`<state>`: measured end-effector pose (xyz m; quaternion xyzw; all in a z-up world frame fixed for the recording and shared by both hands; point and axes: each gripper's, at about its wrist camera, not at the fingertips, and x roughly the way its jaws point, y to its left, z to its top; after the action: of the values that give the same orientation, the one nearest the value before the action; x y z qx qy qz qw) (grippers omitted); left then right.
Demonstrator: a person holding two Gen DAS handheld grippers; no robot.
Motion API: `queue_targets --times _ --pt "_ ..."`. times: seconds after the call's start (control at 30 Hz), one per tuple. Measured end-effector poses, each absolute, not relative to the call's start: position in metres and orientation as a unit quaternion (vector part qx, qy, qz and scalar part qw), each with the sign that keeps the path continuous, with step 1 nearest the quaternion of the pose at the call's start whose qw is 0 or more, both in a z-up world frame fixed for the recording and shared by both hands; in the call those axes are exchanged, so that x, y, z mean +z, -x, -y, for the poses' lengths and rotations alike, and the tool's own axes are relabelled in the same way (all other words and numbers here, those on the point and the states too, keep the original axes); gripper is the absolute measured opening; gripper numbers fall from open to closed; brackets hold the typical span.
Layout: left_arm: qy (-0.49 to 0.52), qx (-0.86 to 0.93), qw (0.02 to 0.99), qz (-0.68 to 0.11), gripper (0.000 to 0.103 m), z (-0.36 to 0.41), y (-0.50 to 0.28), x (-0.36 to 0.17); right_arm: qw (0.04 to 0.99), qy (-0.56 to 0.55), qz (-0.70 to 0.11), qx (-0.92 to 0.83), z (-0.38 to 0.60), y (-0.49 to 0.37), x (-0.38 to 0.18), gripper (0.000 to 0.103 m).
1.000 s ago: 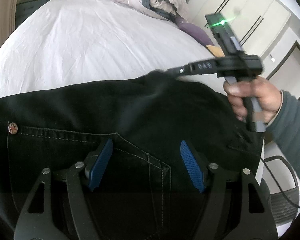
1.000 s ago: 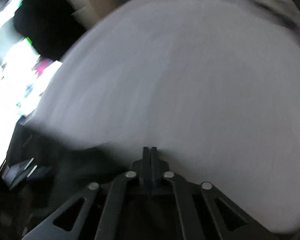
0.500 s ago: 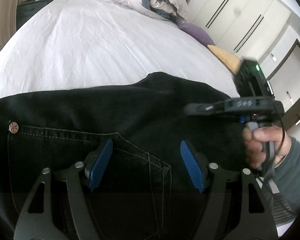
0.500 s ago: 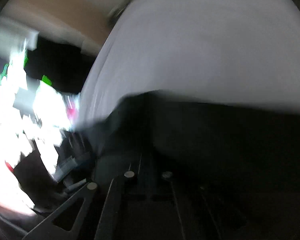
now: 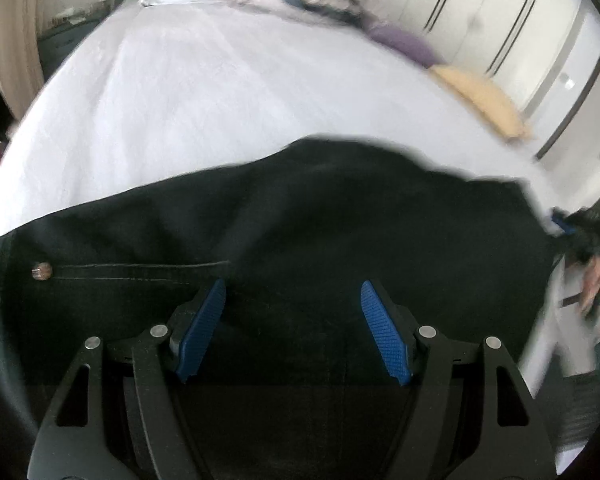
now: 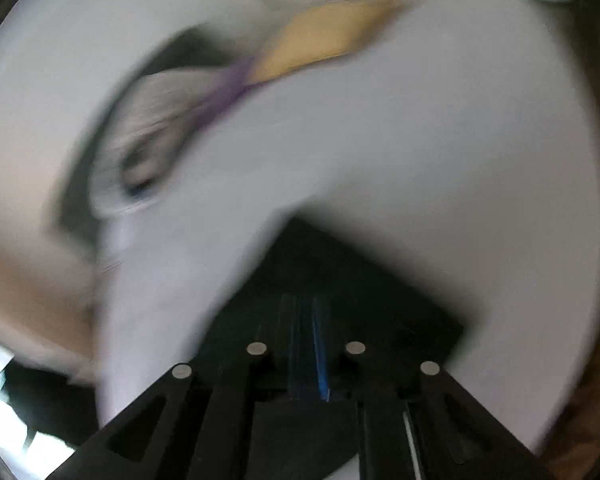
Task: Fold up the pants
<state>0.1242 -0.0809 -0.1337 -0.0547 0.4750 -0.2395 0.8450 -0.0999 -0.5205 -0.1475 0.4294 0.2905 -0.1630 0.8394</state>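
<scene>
Black pants (image 5: 320, 220) lie beneath the downward-tilted left gripper (image 5: 292, 332), jaws apart.

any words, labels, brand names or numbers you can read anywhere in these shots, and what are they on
None can be read.
Metal button on the black pants: it may carry a pattern, too blurred to read.
Wardrobe doors: plain, only dark handles.
Right wrist view: smeared by motion; nothing legible on the white bedsheet or the yellow cushion.
</scene>
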Motion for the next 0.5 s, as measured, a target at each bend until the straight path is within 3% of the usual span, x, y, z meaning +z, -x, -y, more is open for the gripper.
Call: queue_targets --times 0.07,0.17,0.2,0.23,0.3,0.37,0.43,0.47,0.5 --pt "0.087 -0.281 0.831 -0.471 0.069 0.105 -0.122 -0.121 0.856 -0.409 -0.31 -0.062 0.472 0.082 -0.142 0.025" --pt "0.042 -0.34 0.801 -0.492 0.069 0.161 -0.125 -0.128 0.843 -0.385 -0.375 0.018 0.409 0.047 -0.169 0.025" --pt "0.023 -0.343 0.788 -0.511 0.058 0.175 -0.13 -0.138 0.826 -0.39 -0.406 0.011 0.404 0.041 -0.19 0.018" --pt "0.011 -0.342 0.777 -0.529 0.05 0.183 -0.136 -0.148 0.817 -0.398 -0.418 -0.006 0.41 0.039 -0.202 0.0" --pt "0.008 -0.345 0.759 -0.552 0.041 0.19 -0.155 -0.162 0.804 -0.443 -0.398 -0.01 0.426 0.042 -0.214 0.0" --pt "0.031 -0.34 0.745 -0.573 0.025 0.183 -0.183 -0.163 0.813 -0.423 -0.399 -0.04 0.438 0.049 -0.208 0.0" --pt "0.037 -0.334 0.743 -0.579 0.018 0.172 -0.202 -0.165 0.82 -0.413 -0.389 -0.073 0.462 0.074 -0.207 0.0" --pt "0.036 -0.321 0.746 -0.582 0.006 0.16 -0.212 -0.17 0.817 -0.427 -0.376 -0.092 0.484 0.092 -0.208 0.0" --pt "0.049 -0.314 0.745 -0.586 0.005 0.148 -0.218 -0.173 0.812 -0.451 -0.354 -0.112 0.503 0.106 -0.21 0.0"
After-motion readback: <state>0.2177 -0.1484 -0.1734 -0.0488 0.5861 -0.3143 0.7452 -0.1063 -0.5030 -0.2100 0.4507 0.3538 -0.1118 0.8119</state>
